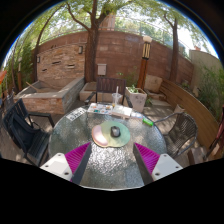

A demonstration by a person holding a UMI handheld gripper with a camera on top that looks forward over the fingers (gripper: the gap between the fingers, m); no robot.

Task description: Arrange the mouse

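Fingers [112, 160] spread apart above the round glass table [75, 128], mouse [122, 131] beyond.

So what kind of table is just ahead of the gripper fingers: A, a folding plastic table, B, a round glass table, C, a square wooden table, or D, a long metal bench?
B: the round glass table just ahead of the gripper has a curved rim and a see-through top, with the patio floor showing through it; the fingers stand open.

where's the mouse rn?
In the gripper view, the mouse sits on a round pad on the glass table, just beyond the open fingers, slightly right of centre.
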